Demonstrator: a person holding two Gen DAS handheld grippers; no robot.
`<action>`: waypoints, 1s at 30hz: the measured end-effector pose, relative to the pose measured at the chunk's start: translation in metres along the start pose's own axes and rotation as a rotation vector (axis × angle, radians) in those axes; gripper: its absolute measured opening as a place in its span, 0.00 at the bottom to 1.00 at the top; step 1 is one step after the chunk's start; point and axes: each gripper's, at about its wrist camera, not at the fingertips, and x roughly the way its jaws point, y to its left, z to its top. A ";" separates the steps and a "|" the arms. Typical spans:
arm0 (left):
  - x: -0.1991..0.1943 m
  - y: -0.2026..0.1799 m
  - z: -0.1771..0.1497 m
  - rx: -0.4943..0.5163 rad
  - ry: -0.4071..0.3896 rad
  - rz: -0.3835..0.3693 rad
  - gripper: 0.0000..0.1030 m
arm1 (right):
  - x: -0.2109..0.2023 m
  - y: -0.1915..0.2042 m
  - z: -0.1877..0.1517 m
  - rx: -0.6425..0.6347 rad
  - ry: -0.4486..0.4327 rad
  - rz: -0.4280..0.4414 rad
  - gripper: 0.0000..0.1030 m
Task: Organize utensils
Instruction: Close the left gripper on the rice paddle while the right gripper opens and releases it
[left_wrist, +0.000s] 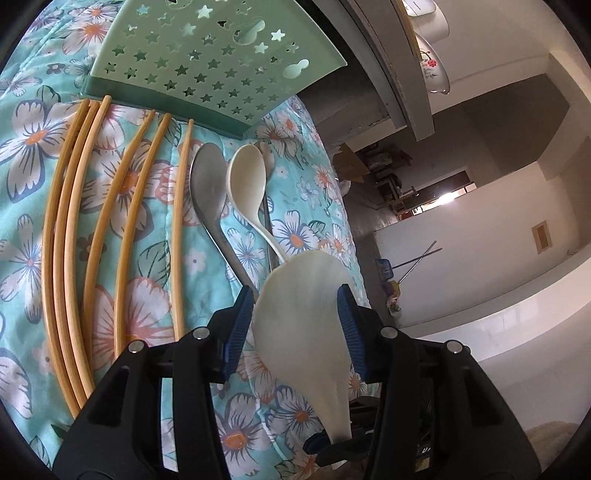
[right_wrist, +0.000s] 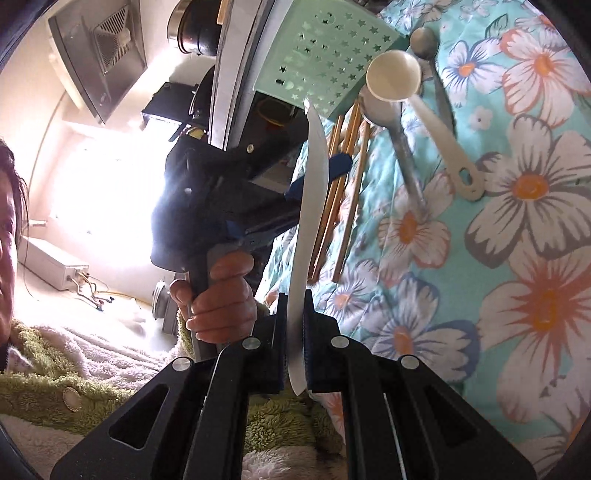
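Floral quilt (left_wrist: 33, 236) holds chopsticks (left_wrist: 122, 221) & spoons by the green star-cut holder (left_wrist: 207, 62); your right gripper (right_wrist: 295, 332) pinches the white rice paddle (right_wrist: 314, 177) edge-on, left gripper (left_wrist: 295, 325) opening round its blade, prob. a handover.

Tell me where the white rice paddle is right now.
The paddle is off the cloth, its handle clamped in the right tool. In the left wrist view its blade sits between the left tool's opening pads.

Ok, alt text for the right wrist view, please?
The right gripper is shut on a flat white spatula, whose far end passes between the left gripper jaws. Beyond, spoons and chopsticks lie on floral cloth beside a green basket.
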 end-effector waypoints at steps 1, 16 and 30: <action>-0.002 0.000 0.000 0.002 -0.011 0.007 0.37 | 0.002 0.001 -0.001 0.002 0.003 -0.002 0.07; -0.020 0.003 0.000 0.070 -0.068 0.134 0.03 | 0.016 0.013 0.006 -0.016 0.034 -0.079 0.15; -0.026 0.028 -0.006 -0.033 -0.039 0.018 0.13 | 0.034 0.024 0.012 -0.067 0.063 -0.109 0.13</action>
